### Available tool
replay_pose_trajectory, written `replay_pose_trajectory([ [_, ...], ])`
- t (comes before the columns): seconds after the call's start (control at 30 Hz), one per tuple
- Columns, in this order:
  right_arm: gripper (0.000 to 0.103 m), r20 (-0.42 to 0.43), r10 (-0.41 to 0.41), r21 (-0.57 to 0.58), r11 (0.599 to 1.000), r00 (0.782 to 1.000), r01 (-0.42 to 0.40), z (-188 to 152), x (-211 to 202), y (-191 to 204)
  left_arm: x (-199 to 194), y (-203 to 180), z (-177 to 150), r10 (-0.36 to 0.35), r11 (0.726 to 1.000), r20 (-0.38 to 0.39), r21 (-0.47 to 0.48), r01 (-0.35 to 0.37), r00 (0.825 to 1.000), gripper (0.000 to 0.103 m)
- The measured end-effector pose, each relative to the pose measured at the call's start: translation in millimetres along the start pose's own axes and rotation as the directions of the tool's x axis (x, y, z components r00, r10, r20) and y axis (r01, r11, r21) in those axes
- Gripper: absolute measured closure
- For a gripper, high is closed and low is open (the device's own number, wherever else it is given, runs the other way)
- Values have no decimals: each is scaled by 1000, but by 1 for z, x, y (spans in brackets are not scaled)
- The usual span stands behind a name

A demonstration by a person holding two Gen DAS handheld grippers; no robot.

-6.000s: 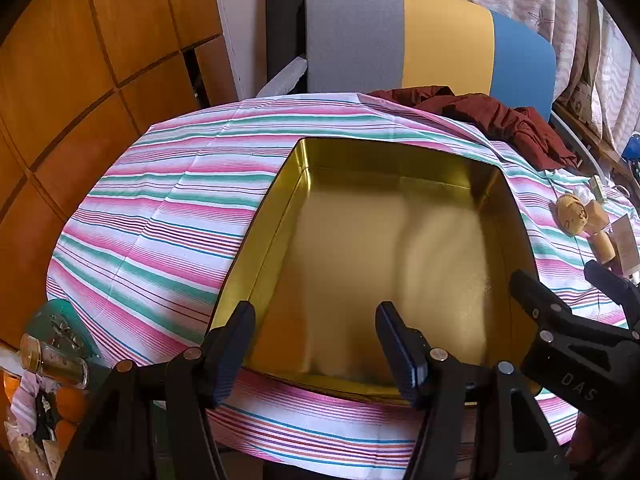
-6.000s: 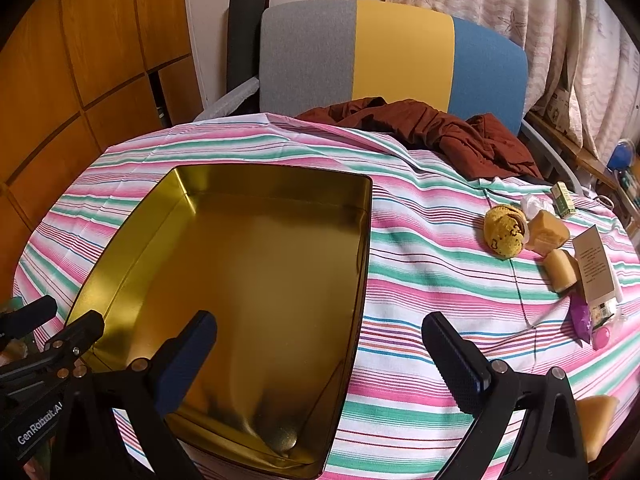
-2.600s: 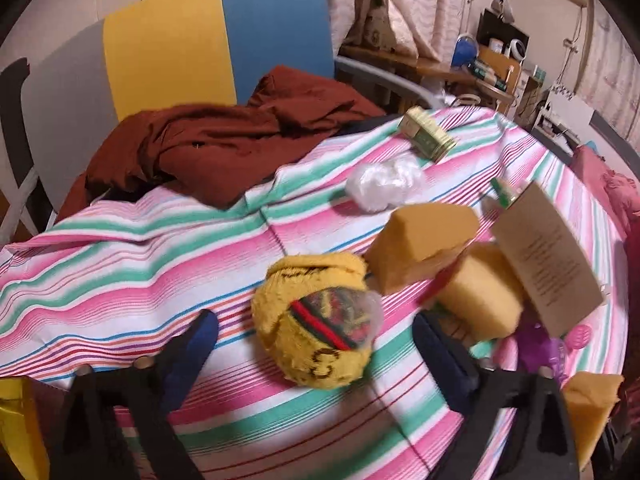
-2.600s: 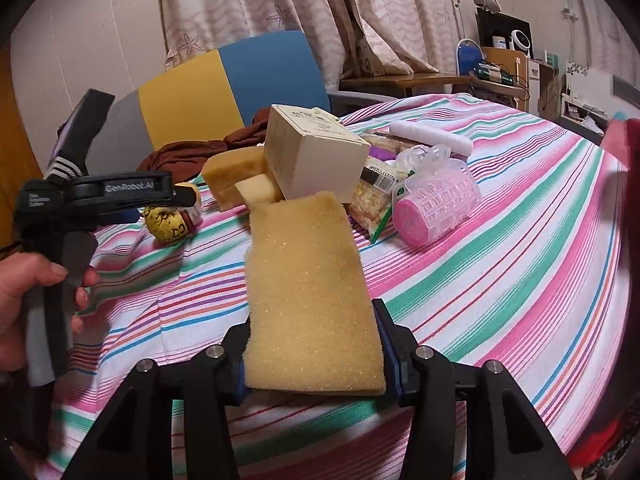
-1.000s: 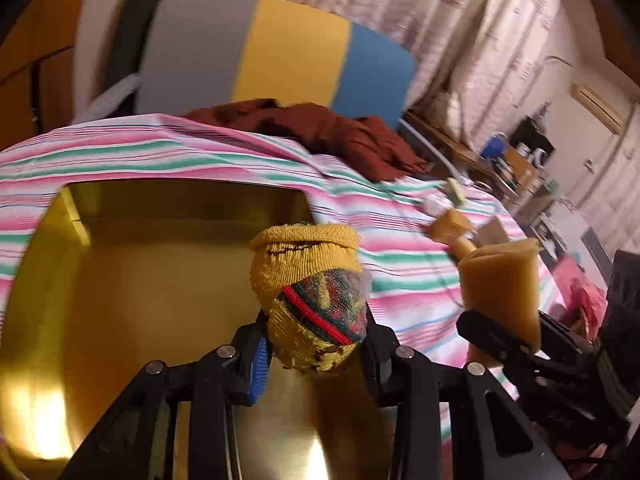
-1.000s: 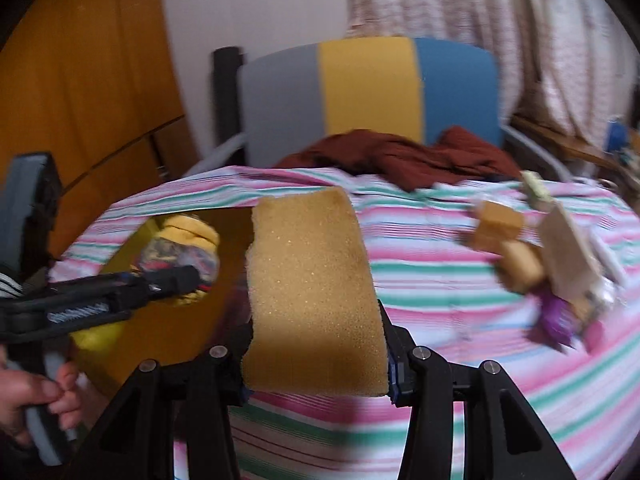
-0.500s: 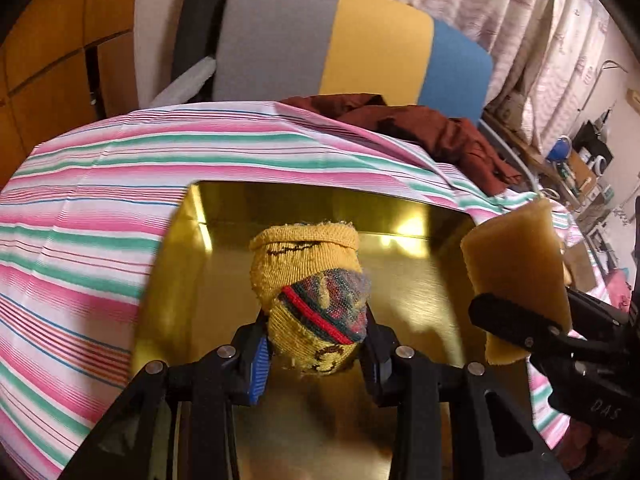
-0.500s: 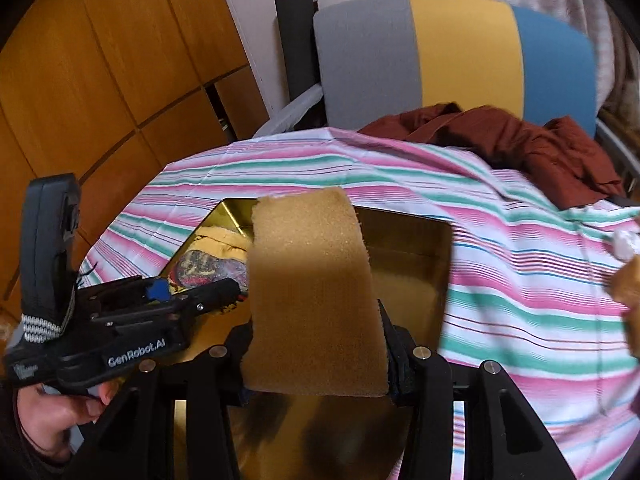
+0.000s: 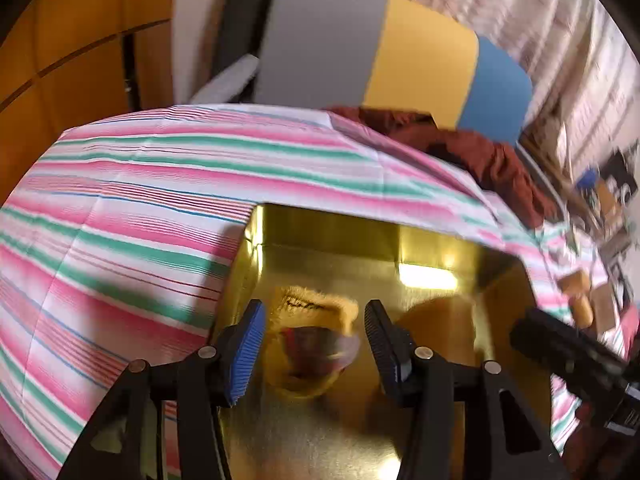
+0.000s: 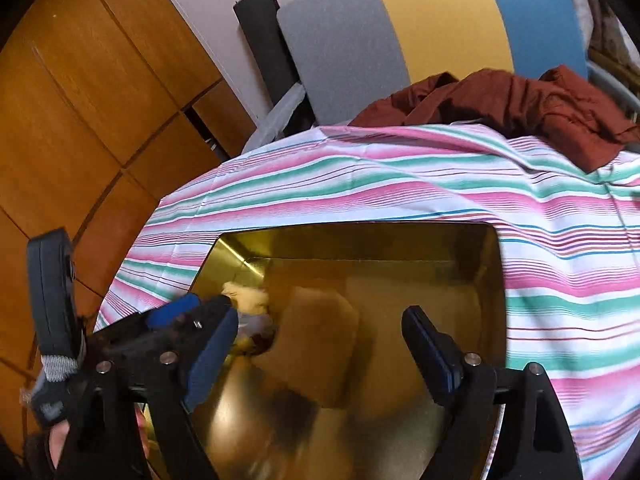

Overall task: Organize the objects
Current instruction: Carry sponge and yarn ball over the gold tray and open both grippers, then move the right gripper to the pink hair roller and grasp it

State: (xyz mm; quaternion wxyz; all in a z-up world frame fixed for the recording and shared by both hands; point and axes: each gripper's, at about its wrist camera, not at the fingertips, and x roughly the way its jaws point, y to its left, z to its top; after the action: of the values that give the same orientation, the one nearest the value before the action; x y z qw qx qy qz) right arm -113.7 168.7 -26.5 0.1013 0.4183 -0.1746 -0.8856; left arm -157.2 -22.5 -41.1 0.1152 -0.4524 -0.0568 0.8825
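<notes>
On the striped bench [image 9: 120,208] the gold tin [image 9: 360,240] takes both loads at once; the left gripper [image 9: 312,340] hangs over its near left part with fingers [image 9: 248,344] spread apart, and the yellow knitted sock ball [image 9: 312,344] lies loose between them on the tin floor, blurred as if just dropped; half a second ago those fingers were clamped on it above the tin. To its right the sponge [image 10: 316,344] lies flat in the tin, just beside the sock ball, and the right gripper [image 10: 324,356] stands open around it, where a moment earlier it held the sponge upright. This looks like the release step; next, both grippers likely lift clear and go right for the remaining items [image 9: 576,300] on the bench.
</notes>
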Motion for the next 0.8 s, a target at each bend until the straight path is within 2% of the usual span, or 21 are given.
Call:
replay_pose_trajectory([
  [0.17, 18, 30, -13, -20, 1000, 999, 14, -10, -20, -6, -20, 1, -7, 3, 997, 61, -77, 2, 998, 50],
  [0.3, 18, 46, -10, -32, 999, 999, 11, -17, -32, -8, -31, -7, -15, -14, 996, 79, -91, 21, 997, 50],
  [0.53, 18, 62, -20, -65, 998, 998, 24, -26, -51, -7, -38, -26, -34, -61, 995, 62, -74, 66, 996, 50],
  [0.67, 18, 94, -42, -89, 995, 995, 51, -31, -67, -9, -37, -40, -43, -134, 987, 37, -81, 137, 990, 50],
  [0.8, 18, 117, -63, -88, 993, 991, 73, -32, -79, -16, -39, -63, -47, -140, 990, 27, -26, 141, 990, 50],
])
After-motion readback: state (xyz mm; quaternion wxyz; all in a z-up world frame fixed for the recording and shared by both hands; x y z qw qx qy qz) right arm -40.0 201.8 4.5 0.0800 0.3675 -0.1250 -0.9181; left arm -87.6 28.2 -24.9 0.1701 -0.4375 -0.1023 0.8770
